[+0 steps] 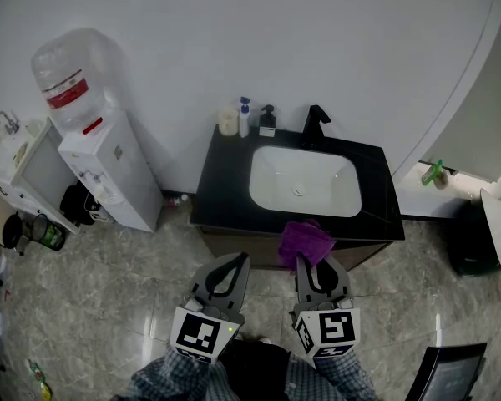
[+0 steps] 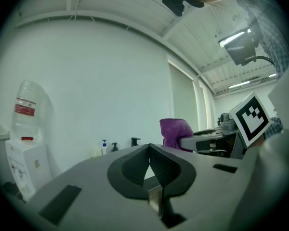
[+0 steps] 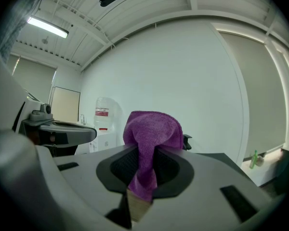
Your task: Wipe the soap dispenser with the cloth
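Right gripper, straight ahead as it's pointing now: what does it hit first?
Likely the front edge of the black counter, led by the cloth sticking out of the right gripper. If it clears counter height (unclear), it crosses the basin toward the faucet.

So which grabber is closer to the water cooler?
Left. The left gripper is over the floor, to the right of the water cooler. The right gripper, gripping the purple cloth, is farther right, in front of the sink.

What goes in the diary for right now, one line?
right gripper: shut on purple fuzzy cloth | left gripper: shut, empty | dark pump soap dispenser: untouched, back of black counter
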